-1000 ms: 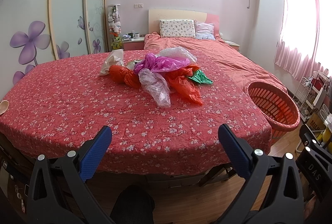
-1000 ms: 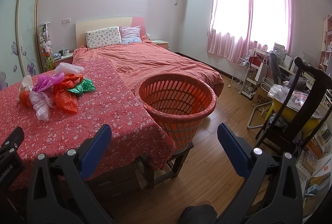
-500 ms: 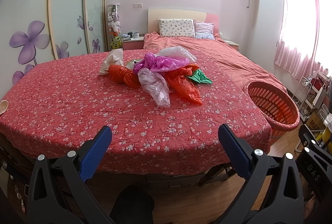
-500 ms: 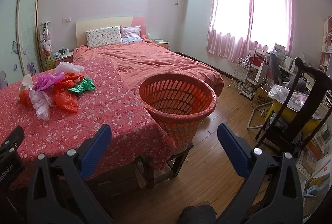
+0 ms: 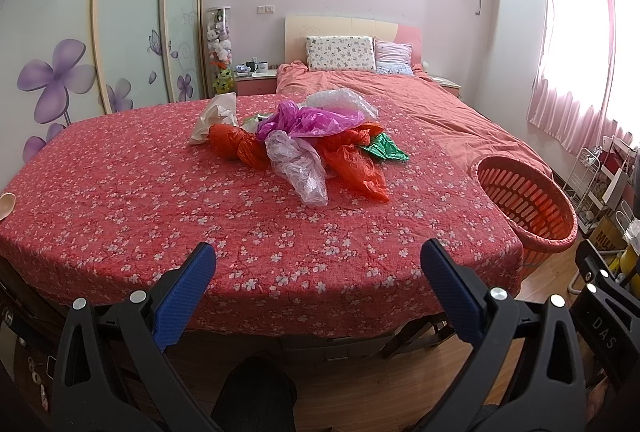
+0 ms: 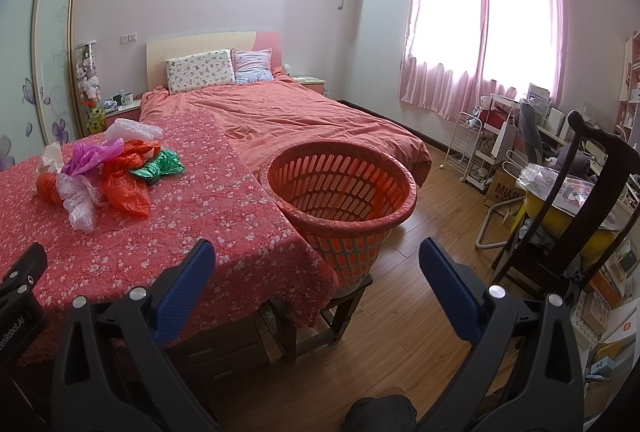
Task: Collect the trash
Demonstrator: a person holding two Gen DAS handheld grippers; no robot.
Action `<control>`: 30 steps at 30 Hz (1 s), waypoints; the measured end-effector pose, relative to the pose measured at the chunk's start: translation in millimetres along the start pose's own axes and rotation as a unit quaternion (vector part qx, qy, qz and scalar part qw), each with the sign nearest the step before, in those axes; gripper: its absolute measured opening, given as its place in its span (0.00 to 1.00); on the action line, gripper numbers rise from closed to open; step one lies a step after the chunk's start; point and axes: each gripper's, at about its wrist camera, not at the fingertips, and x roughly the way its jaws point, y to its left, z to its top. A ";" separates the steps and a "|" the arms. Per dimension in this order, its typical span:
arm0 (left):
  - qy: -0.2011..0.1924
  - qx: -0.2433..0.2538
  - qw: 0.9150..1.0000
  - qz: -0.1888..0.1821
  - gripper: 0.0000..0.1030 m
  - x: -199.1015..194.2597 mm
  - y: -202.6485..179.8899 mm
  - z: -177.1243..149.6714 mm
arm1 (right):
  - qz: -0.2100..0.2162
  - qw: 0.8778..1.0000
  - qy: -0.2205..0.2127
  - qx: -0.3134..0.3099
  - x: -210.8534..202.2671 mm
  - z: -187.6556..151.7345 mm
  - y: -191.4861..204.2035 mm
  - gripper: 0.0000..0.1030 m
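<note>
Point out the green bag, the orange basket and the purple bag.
green bag (image 5: pixel 383 149), left wrist view, middle of its crumpled surface
orange basket (image 6: pixel 340 188), right wrist view, inner slatted wall
purple bag (image 5: pixel 310 120), left wrist view, top of the crumpled film

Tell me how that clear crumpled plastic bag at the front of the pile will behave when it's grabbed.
The clear bag looks thin and wrinkled, so probably floppy and very light. It overlaps the red bag, so lifting may drag that along.
</note>
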 end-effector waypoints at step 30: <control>0.007 -0.005 1.000 0.011 0.98 3.6 -8.7 -2.5 | 0.004 1.000 -0.006 -0.005 3.5 1.1 1.7 0.96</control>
